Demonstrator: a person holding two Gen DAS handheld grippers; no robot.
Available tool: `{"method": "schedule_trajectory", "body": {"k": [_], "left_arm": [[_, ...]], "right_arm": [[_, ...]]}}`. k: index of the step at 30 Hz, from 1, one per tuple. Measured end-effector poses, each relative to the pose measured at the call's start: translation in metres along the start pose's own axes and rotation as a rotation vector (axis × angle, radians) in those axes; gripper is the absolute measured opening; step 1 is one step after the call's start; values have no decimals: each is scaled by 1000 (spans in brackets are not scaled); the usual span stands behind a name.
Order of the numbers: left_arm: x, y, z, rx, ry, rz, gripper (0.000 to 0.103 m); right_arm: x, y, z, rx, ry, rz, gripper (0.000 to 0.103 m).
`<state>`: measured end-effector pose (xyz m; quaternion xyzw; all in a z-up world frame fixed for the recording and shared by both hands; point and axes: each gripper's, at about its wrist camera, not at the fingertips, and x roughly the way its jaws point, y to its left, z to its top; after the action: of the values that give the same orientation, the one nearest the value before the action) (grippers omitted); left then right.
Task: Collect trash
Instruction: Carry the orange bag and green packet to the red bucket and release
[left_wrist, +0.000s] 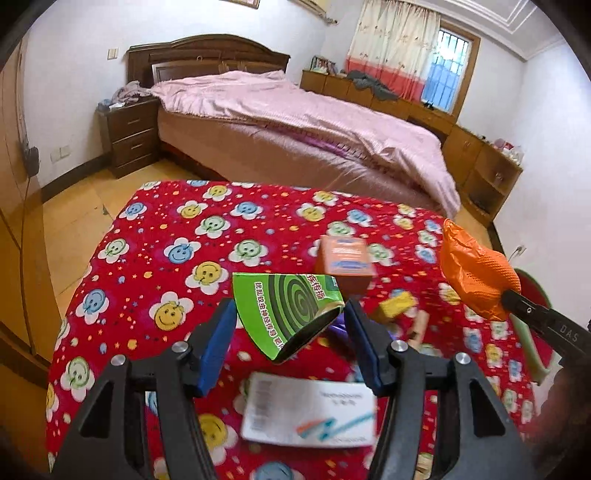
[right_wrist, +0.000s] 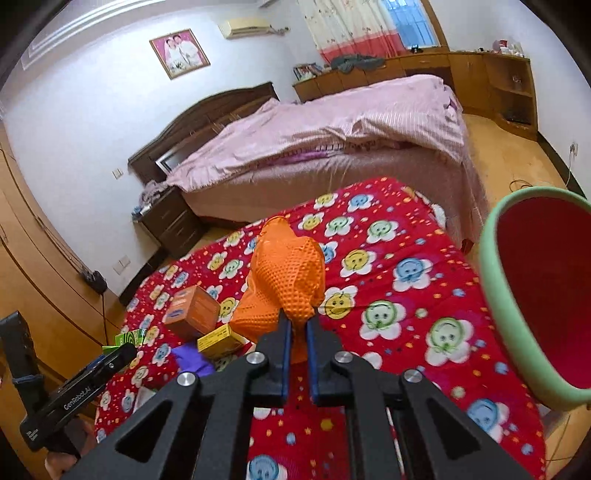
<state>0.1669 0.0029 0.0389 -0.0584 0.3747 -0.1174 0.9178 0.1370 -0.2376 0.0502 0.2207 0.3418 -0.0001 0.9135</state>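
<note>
Crumpled orange textured rubber glove (right_wrist: 286, 273): soft, light; pinched at its lower fold by right hand-held gripper (right_wrist: 297, 332). Torn green cardboard mosquito-coil box (left_wrist: 291, 310): stiff, light, held by left hand-held gripper (left_wrist: 291, 332); green-rimmed red bin (right_wrist: 532, 295) at 3 o'clock.

left gripper (left_wrist: 290, 325) black | blue pads | silver screws | right gripper (right_wrist: 297, 325) alike

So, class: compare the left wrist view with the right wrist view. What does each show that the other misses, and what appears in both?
Only the left wrist view shows the white card lying on the cloth and the left gripper holding the green mosquito-coil box between its pads.

Only the right wrist view shows the framed photo, the air conditioner and the inside of the red bin.

Both show the orange glove pinched in the shut right gripper, the orange box, the yellow box, the red smiley cloth and the bed.
</note>
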Motion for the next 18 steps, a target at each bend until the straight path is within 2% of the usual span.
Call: {"method": "schedule_trajectory", "body": {"k": [9, 14, 18], "left_arm": [[-34, -25, -9, -17, -4, -62, 61], [-50, -40, -14, -28, 4, -138, 60], [-60, -53, -17, -17, 6, -158, 60]], "right_arm": [[-68, -22, -6, 34, -94, -17, 9], [-99, -40, -10, 65, -131, -37, 9], [-117, -53, -15, 89, -154, -46, 9]]}}
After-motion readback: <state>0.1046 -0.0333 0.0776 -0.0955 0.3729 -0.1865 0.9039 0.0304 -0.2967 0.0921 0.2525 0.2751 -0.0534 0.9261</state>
